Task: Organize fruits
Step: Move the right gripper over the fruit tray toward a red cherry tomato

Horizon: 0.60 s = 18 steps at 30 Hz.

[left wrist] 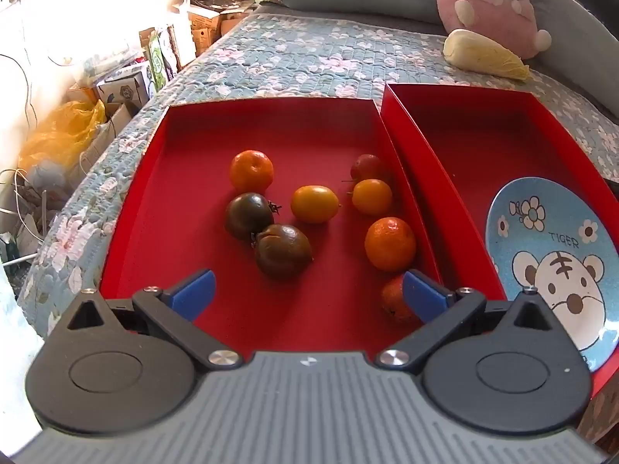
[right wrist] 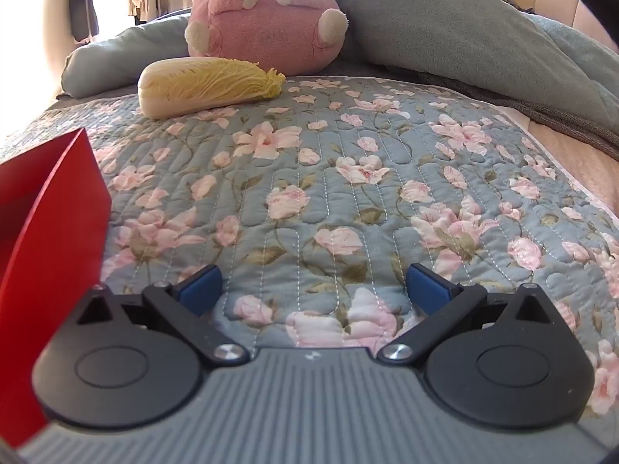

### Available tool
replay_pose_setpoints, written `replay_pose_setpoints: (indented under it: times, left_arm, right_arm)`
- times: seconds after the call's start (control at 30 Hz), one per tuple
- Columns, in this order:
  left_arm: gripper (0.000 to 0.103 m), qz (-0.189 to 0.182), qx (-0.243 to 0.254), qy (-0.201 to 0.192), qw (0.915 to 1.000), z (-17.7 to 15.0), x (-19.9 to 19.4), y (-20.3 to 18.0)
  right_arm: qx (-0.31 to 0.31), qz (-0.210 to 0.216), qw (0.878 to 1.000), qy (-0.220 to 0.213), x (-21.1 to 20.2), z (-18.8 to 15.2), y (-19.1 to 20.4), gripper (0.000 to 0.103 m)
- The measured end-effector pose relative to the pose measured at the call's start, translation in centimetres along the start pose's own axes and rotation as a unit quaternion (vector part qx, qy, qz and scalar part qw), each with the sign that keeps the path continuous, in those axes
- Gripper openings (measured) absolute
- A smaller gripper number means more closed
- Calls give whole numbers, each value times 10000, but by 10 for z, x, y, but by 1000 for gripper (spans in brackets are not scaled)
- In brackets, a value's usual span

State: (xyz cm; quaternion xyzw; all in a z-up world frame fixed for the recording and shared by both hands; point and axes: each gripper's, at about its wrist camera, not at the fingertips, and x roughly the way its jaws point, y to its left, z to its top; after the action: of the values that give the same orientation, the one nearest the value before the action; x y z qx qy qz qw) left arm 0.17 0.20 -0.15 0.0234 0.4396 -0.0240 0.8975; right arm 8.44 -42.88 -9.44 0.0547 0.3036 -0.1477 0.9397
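Note:
In the left wrist view a red tray (left wrist: 162, 178) on the bed holds several fruits: two oranges (left wrist: 251, 171) (left wrist: 390, 244), two yellow fruits (left wrist: 314, 204) (left wrist: 371, 197), two dark brownish tomatoes (left wrist: 247, 215) (left wrist: 283, 250), a small red fruit (left wrist: 365, 166) and an orange fruit (left wrist: 392, 297) partly hidden by the right finger. My left gripper (left wrist: 309, 292) hovers open over the tray's near end with nothing between its fingers. A second red tray (left wrist: 433, 147) to the right holds a blue tiger plate (left wrist: 549, 255). My right gripper (right wrist: 314, 288) is open above the floral quilt, holding nothing.
A napa cabbage (right wrist: 205, 85) lies on the quilt (right wrist: 348, 193) in front of a pink plush toy (right wrist: 267, 15) and grey-green pillows. A red tray corner (right wrist: 50, 201) stands left of the right gripper. Boxes and bags (left wrist: 116, 89) crowd the floor left of the bed.

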Motion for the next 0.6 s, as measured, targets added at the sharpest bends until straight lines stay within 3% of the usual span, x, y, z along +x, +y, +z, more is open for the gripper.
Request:
replay_pose_setpoints:
  times: [0.13, 0.4, 0.5, 0.6]
  left_arm:
    - [103, -34, -250, 141, 9996, -2, 9, 11]
    - [103, 301, -255, 235, 9989, -5, 16, 18]
    - [103, 385, -242, 282, 9986, -5, 17, 18]
    - [103, 355, -225, 202, 9989, -6, 14, 16]
  right_arm:
    - [37, 26, 10000, 30, -2, 3, 0, 103]
    - [-150, 8, 9957, 914, -16, 20, -14, 103]
    - [-268, -479, 9942, 924, -35, 19, -16, 103]
    - [-483, -830, 9938, 558, -65, 19, -18, 103]
